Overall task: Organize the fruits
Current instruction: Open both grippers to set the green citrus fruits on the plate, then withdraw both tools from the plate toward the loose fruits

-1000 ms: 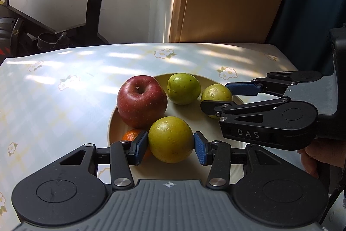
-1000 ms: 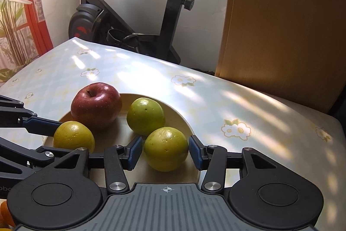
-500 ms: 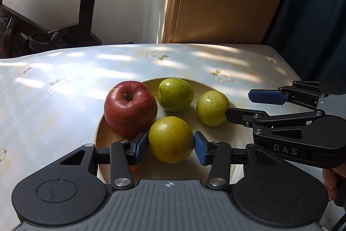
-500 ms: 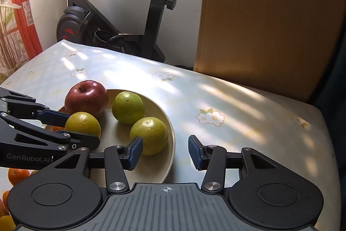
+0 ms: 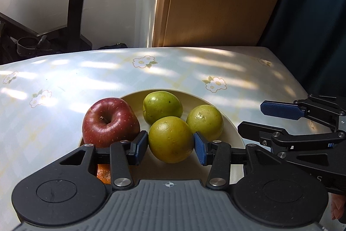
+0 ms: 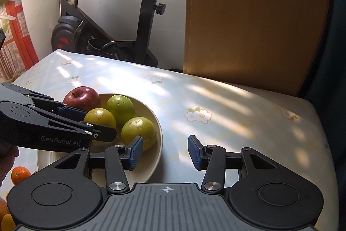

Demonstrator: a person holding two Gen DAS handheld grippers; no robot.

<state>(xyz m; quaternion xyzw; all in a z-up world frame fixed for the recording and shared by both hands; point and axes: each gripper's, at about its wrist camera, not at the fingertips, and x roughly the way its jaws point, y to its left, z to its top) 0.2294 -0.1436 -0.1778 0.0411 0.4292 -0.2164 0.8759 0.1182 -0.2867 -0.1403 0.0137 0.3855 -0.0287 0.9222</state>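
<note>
Left wrist: green fruit between tool pads.

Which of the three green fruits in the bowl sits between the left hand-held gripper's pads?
The yellowish-green fruit nearest the camera, right of the red apple. The other two green fruits lie behind it, clear of the left hand-held gripper.

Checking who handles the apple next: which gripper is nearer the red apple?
Left. The left gripper is right beside the red apple, fingers around a green fruit; the right gripper is beyond the plate's opposite edge.
</note>
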